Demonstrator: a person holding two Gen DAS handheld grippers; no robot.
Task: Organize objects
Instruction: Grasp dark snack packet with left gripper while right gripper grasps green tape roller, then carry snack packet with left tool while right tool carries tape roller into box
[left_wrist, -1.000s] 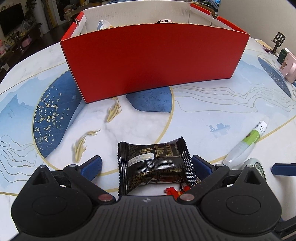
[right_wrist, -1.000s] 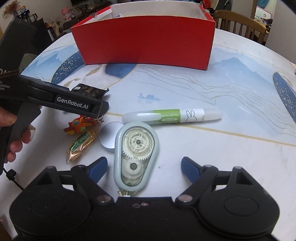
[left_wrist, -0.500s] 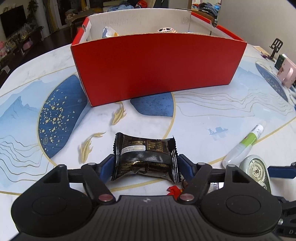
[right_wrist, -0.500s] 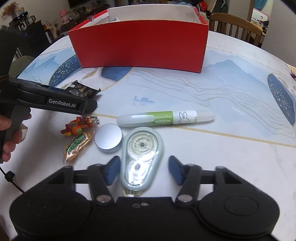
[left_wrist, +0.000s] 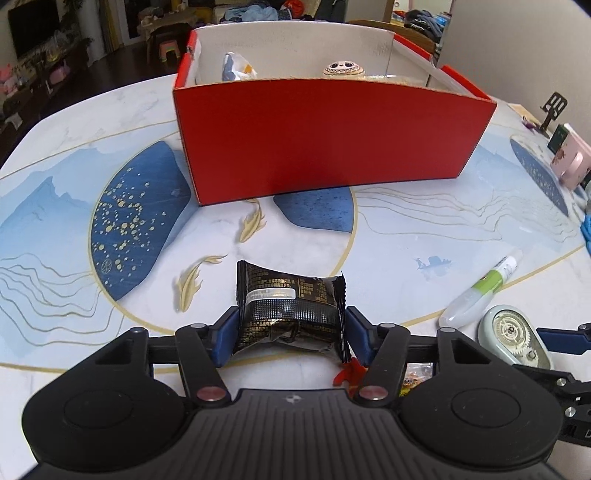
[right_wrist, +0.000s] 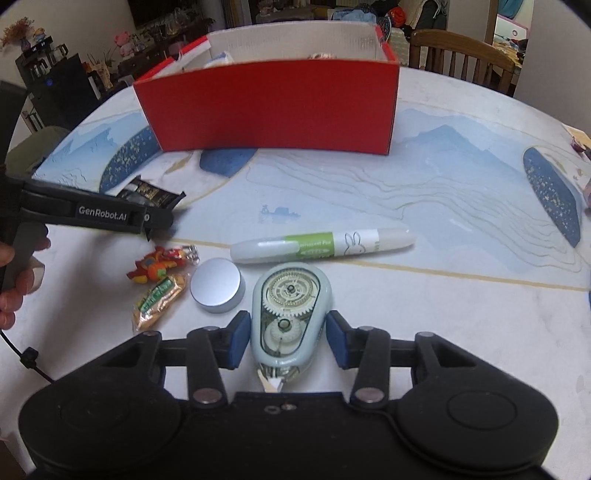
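You can read "GenRobot.AI" in white letters on the black side of the left gripper (right_wrist: 159, 221), seen from the right wrist view. The green band on the white pen (right_wrist: 321, 245) carries small white print that looks like "…rescent Pen", first letters unclear to you; beside it on the white part stands a line-drawn rabbit. The black snack packet (left_wrist: 290, 314) has gold small print and a white sticker label, none of it readable for you in either view. The green strip on the small candy wrapper (right_wrist: 159, 301) has lettering, too blurred for you to read. Nothing readable on the red box (left_wrist: 325, 136).
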